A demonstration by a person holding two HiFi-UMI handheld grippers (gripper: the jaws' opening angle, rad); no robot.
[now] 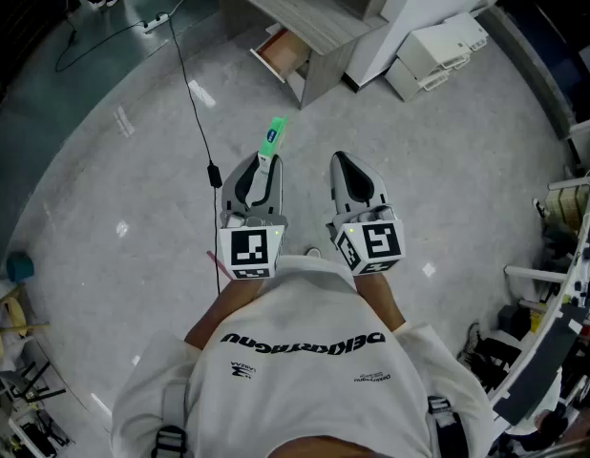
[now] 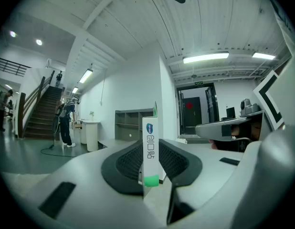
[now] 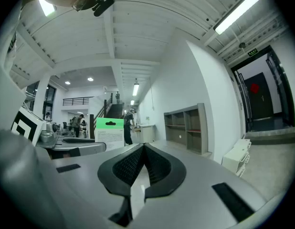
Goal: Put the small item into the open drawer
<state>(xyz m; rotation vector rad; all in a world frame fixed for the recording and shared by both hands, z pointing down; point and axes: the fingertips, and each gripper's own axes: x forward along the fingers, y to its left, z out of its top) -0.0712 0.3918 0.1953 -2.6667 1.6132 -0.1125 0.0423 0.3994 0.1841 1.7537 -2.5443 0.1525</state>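
Observation:
The small item is a flat white package with a green end [image 1: 272, 137]. It stands upright between the jaws of my left gripper [image 1: 265, 163], which is shut on it and held out over the floor. In the left gripper view the package [image 2: 150, 151] shows edge-on between the black pads. My right gripper [image 1: 342, 159] is beside it, shut and empty, its pads meeting at the tips [image 3: 143, 147]; the package [image 3: 109, 133] shows at its left. The open drawer [image 1: 281, 52] juts from a grey cabinet [image 1: 319, 29] far ahead of both grippers.
A black cable [image 1: 194, 113] runs across the grey floor left of the grippers. White boxes [image 1: 436, 50] lie by a white pillar [image 1: 410, 8] right of the cabinet. Racks and gear [image 1: 558, 332] crowd the right edge. A person [image 2: 66, 123] stands near stairs in the distance.

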